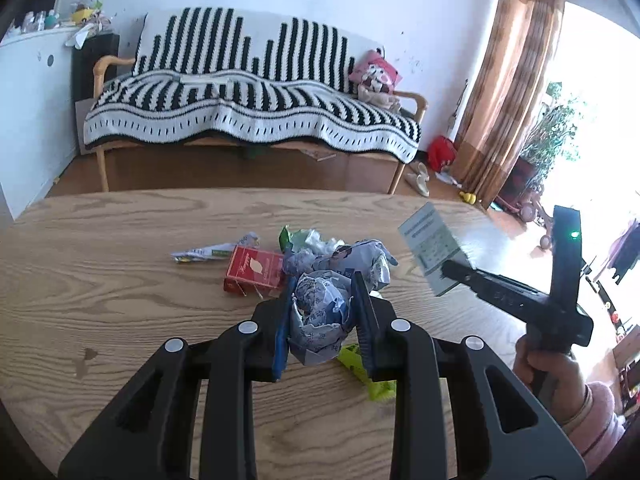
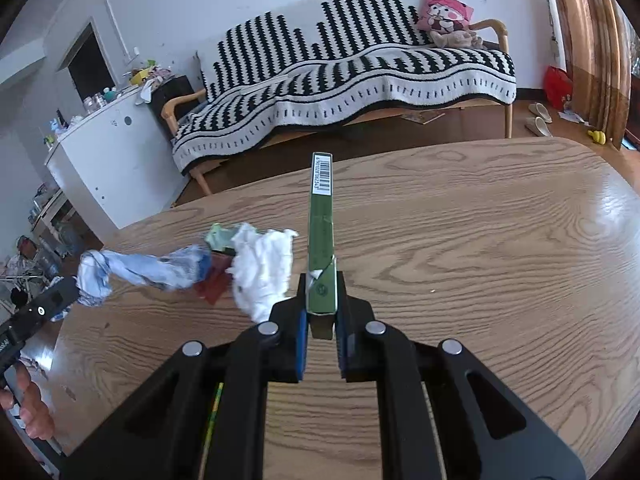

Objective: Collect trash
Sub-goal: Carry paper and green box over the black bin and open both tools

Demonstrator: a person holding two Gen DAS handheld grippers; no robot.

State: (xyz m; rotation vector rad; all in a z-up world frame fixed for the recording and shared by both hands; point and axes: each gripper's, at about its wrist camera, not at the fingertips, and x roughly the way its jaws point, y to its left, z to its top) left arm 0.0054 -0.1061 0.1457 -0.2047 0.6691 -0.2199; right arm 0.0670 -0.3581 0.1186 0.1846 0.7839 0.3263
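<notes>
Left tool around crumpled paper

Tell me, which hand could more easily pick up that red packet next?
Neither right away: both are full. The left gripper clamps a crumpled paper ball right beside the red packet; the right gripper holds a green box farther off. So left, probably, after unloading.
</notes>
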